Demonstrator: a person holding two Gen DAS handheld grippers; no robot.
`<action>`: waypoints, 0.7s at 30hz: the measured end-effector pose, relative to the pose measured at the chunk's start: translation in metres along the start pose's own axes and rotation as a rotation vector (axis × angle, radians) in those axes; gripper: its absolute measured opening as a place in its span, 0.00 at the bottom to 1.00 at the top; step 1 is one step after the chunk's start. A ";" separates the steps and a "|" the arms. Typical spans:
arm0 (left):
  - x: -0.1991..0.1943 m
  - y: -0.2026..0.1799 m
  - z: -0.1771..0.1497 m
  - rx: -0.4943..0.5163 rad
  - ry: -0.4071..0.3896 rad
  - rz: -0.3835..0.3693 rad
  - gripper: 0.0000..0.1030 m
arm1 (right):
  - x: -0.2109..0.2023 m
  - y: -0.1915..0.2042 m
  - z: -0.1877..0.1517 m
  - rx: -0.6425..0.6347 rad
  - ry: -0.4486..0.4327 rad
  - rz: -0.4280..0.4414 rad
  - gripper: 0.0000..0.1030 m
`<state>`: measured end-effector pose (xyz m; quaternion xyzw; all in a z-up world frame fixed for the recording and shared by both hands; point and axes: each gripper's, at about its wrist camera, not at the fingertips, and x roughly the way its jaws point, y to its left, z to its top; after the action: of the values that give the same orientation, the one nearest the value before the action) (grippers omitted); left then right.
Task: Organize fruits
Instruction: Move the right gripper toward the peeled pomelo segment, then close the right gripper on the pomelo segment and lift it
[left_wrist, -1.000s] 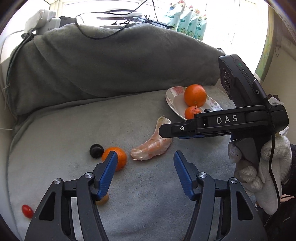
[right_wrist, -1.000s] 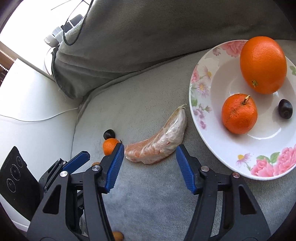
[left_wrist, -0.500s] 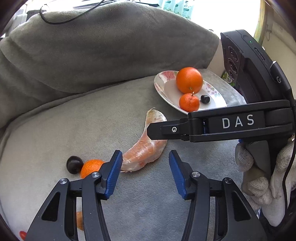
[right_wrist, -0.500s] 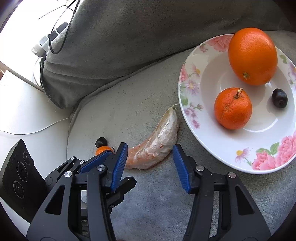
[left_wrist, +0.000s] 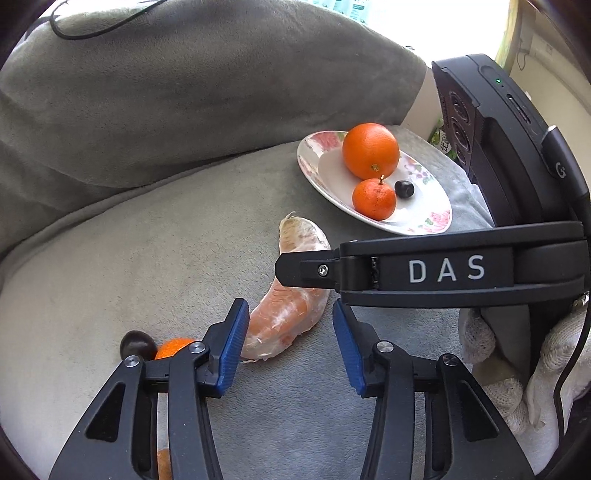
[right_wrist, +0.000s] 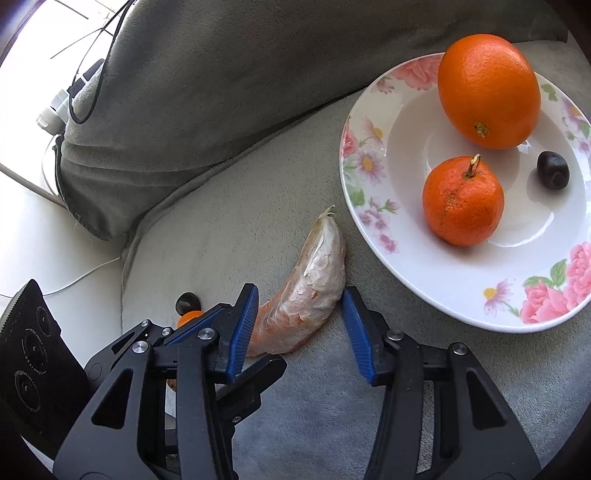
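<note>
1. A small dark fruit (left_wrist: 137, 345) and a small orange fruit (left_wrist: 173, 347) lie on the grey cushion (left_wrist: 147, 258), left of the left gripper (left_wrist: 286, 345).
2. The peeled citrus segment (left_wrist: 291, 310) lies ahead of both grippers, its long axis slanting from lower left up toward the plate (right_wrist: 373, 229).
3. The left gripper's jaws are closing, part open, straddling the segment's lower end; the pads do not yet press it.
4. The right gripper (right_wrist: 297, 330) is equally near; its jaws are closing around the segment's middle, not yet gripping.
5. The plate, at right, holds a large orange (right_wrist: 487, 90), a mandarin (right_wrist: 461, 201) and a dark fruit (right_wrist: 552, 170).
6. "DAS" is readable on the right gripper's body.
</note>
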<state>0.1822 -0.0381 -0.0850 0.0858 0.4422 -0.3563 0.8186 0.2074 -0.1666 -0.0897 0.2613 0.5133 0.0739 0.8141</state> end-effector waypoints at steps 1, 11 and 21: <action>0.002 0.001 0.000 -0.003 0.010 -0.004 0.43 | 0.002 0.002 0.000 -0.002 -0.002 -0.005 0.45; 0.010 -0.002 0.004 0.038 0.052 0.018 0.38 | 0.003 -0.003 0.003 0.006 -0.004 0.018 0.36; 0.002 -0.003 0.003 0.017 0.033 0.049 0.36 | -0.016 0.000 -0.001 -0.061 -0.032 0.068 0.29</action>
<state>0.1831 -0.0425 -0.0848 0.1097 0.4505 -0.3385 0.8188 0.1990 -0.1729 -0.0772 0.2549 0.4888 0.1129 0.8267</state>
